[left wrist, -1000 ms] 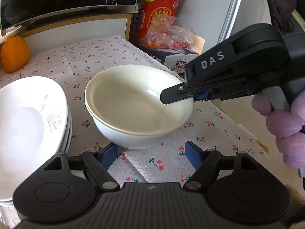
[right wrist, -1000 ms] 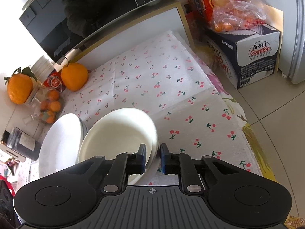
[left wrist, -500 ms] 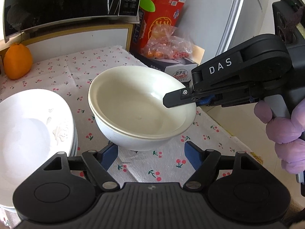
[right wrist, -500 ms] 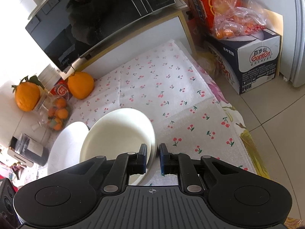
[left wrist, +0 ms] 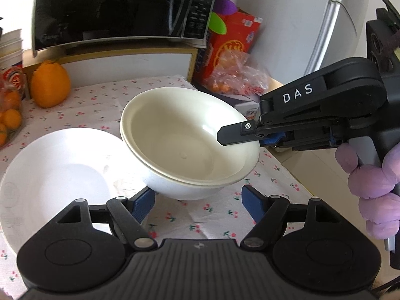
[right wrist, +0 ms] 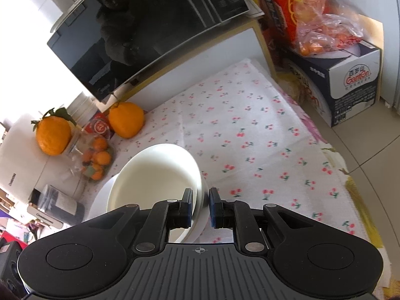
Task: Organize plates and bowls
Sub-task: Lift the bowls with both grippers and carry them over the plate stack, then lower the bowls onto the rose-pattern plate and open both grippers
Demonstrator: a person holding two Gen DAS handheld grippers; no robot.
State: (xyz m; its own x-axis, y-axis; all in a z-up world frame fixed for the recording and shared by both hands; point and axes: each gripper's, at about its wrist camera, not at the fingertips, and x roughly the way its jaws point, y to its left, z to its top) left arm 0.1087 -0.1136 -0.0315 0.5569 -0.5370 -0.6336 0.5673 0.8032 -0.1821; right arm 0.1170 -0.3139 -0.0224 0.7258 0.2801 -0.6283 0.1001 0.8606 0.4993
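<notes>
Two nested white bowls (left wrist: 185, 145) hang tilted above the cherry-print cloth (left wrist: 215, 215), their left edge over a stack of white plates (left wrist: 50, 175). My right gripper (right wrist: 200, 205) is shut on the bowls' rim (right wrist: 197, 187); it reaches in from the right in the left wrist view (left wrist: 232, 135), held by a purple-gloved hand (left wrist: 370, 175). My left gripper (left wrist: 197, 203) is open just below and in front of the bowls, its blue pads (left wrist: 252, 202) apart from them. In the right wrist view the bowls (right wrist: 155, 175) hide most of the plates (right wrist: 100, 200).
A black microwave (left wrist: 112, 7) stands on a cabinet at the back. Large oranges (left wrist: 50, 87) and a bag of small ones (right wrist: 97, 157) lie at the left. A carton (right wrist: 350, 75), a fruit bag (left wrist: 232, 75) and a red box (left wrist: 232, 40) stand beyond the table's right edge.
The bowls have left the cloth, risen and tilted, and now overlap the plate stack's edge. Both grippers have risen with them, the right one keeping its grip on the rim.
</notes>
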